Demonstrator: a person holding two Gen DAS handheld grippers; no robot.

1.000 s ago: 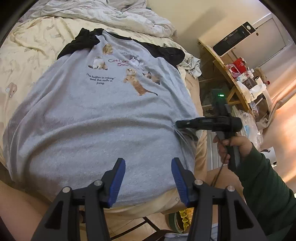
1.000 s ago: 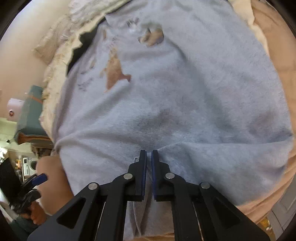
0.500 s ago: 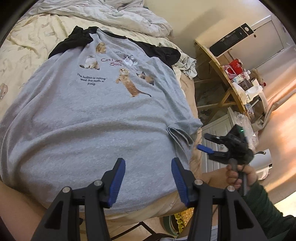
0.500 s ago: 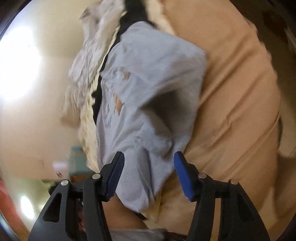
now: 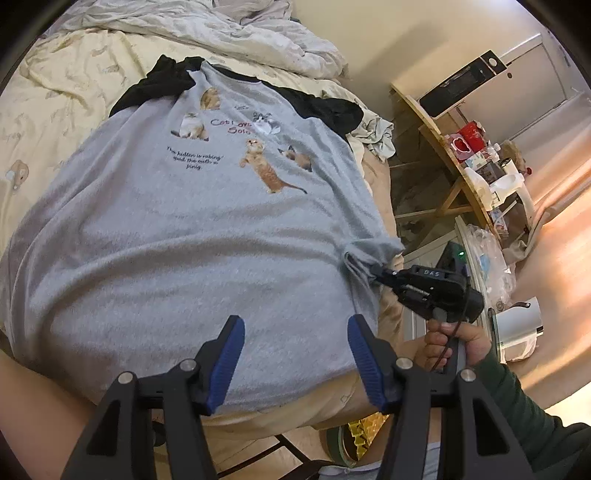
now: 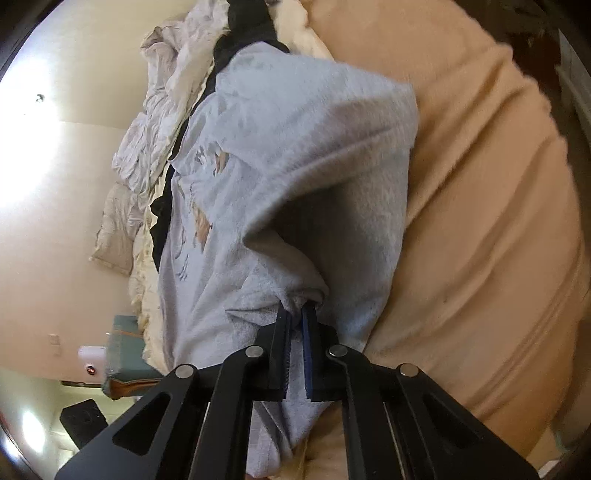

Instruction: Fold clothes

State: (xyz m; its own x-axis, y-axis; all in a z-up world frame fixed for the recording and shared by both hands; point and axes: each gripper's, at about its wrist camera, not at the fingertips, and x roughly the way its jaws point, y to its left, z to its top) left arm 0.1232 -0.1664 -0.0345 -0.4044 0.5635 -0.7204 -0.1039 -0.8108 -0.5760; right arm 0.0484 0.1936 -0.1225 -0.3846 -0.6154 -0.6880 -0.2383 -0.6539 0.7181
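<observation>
Above the grey shirt (image 5: pixel 177 251), left gripper (image 5: pixel 295 354) spread; right gripper (image 6: pixel 294 317) pinches its bunched hem (seen close in right view).

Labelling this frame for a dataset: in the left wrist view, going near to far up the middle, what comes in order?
Left gripper → grey cat-print T-shirt → black garment → cream patterned bedsheet → crumpled white duvet.

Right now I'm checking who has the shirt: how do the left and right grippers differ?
The right gripper has just closed and is shut on the grey T-shirt, pinching its bunched side hem; the left gripper is open, holding nothing. The right reaches in from the shirt's edge; the left hovers above the bottom hem. Both have blue-padded black fingers.
</observation>
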